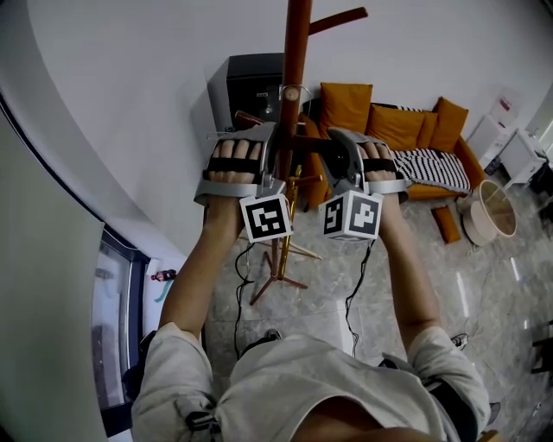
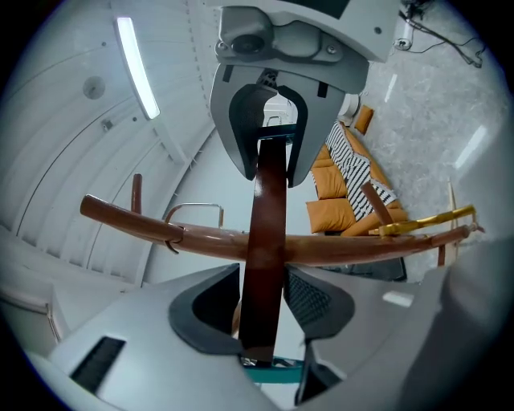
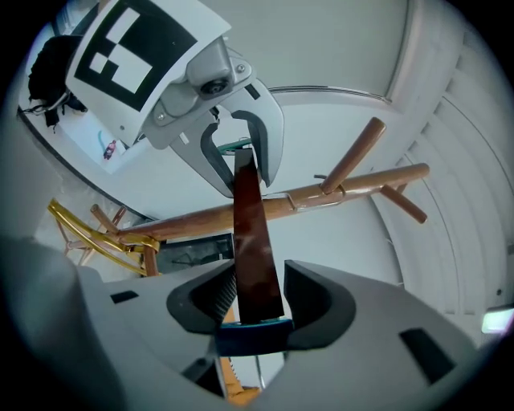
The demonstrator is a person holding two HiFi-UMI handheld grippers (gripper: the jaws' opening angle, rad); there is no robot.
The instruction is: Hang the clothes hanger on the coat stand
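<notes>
The coat stand's pole [image 1: 295, 60] rises between the left tool [image 2: 267, 309] and the right tool [image 3: 259, 293], so neither can cross straight over. The hanger [image 2: 269, 241] bridges that gap across the pole. A peg [image 1: 339, 18] juts out above, on the right. Open air lies on each tool's outer side. Below, a golden rack [image 1: 292, 207] seems to crowd the stand's foot. The sofa [image 1: 406, 129] stands well apart.
</notes>
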